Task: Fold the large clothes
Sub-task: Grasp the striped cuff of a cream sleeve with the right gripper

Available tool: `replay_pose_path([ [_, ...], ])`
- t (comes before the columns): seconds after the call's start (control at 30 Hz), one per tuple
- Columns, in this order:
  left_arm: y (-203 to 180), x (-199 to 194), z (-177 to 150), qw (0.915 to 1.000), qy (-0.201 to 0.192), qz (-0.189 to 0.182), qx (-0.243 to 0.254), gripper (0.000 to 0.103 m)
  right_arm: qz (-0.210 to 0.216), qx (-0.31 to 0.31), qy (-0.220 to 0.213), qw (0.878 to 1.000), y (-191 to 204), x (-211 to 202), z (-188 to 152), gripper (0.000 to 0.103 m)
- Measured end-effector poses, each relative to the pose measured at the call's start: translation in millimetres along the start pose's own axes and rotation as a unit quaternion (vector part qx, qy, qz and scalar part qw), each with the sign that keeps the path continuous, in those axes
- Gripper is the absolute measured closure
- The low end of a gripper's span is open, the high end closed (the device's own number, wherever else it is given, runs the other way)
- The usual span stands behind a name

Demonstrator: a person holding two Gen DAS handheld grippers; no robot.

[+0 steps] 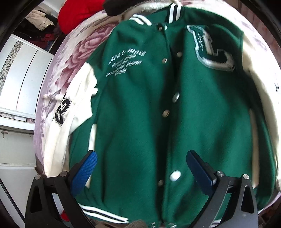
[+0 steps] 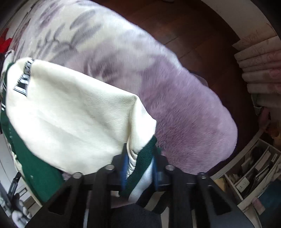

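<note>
A green varsity jacket point(image 1: 144, 108) with cream sleeves lies front up on a floral bed cover, collar at the far end, snaps down its middle. My left gripper point(image 1: 140, 168) hangs open above the jacket's lower front, its blue fingers point(image 1: 84, 170) wide apart with nothing between them. In the right wrist view, my right gripper point(image 2: 139, 168) is shut on the cuff point(image 2: 140, 163) of a cream sleeve point(image 2: 73, 112), the green and white ribbed band pinched between the blue pads. The sleeve drapes away to the left over the jacket's green body point(image 2: 36, 168).
The bed cover point(image 2: 184, 112) is purple plush with flower prints and ends at a rounded corner over a dark wood floor point(image 2: 184, 31). A red garment point(image 1: 77, 15) lies at the bed's far end. White cabinets point(image 1: 19, 73) stand left. Shelves with papers point(image 2: 252, 171) stand right.
</note>
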State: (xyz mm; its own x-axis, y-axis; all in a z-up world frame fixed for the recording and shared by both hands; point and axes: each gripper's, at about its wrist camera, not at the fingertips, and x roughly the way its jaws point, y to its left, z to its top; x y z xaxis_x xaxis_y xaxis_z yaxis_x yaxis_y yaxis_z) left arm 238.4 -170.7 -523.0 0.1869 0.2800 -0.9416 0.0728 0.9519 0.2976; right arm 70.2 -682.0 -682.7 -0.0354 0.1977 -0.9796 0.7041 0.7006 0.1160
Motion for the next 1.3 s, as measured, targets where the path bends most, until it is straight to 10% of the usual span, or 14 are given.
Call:
replay_pose_path([
  [0.13, -21, -3, 19, 0.9997, -0.020, -0.015, 0.000, 0.000, -0.046, -0.001, -0.112, 0.993, -28, -54, 51, 0.084],
  [0.23, -42, 4, 29, 0.9996, -0.021, -0.016, 0.014, 0.000, -0.022, 0.017, -0.082, 0.996, -42, -27, 94, 0.077],
  [0.33, -56, 5, 35, 0.9994, -0.020, -0.024, 0.016, 0.000, -0.006, 0.028, -0.037, 0.999, -46, -3, 102, 0.039],
  [0.43, -64, 2, 39, 0.9991, -0.026, -0.031, 0.015, 0.000, 0.036, 0.113, -0.069, 0.991, -67, -22, 88, 0.035],
  [0.7, -77, 12, 42, 0.9993, -0.001, -0.033, 0.014, 0.000, 0.250, 0.361, -0.060, 0.897, -106, 33, 9, 0.025],
  [0.8, -80, 9, 48, 0.9995, -0.009, -0.024, 0.017, 0.000, 0.271, 0.383, -0.065, 0.881, -94, 59, 16, 0.023],
  [0.87, -84, 9, 56, 0.9996, -0.012, -0.021, 0.018, 0.000, 0.255, 0.388, -0.106, 0.879, -82, 55, 25, 0.037],
  [0.9, -87, 9, 60, 0.9995, -0.011, -0.023, 0.018, 0.000, 0.249, 0.385, -0.118, 0.881, -75, 53, 31, 0.087],
  [1.3, -185, 49, 183, 0.9978, -0.023, -0.051, 0.036, 0.000, 0.202, 0.214, -0.262, 0.919, -44, -43, 218, 0.089],
])
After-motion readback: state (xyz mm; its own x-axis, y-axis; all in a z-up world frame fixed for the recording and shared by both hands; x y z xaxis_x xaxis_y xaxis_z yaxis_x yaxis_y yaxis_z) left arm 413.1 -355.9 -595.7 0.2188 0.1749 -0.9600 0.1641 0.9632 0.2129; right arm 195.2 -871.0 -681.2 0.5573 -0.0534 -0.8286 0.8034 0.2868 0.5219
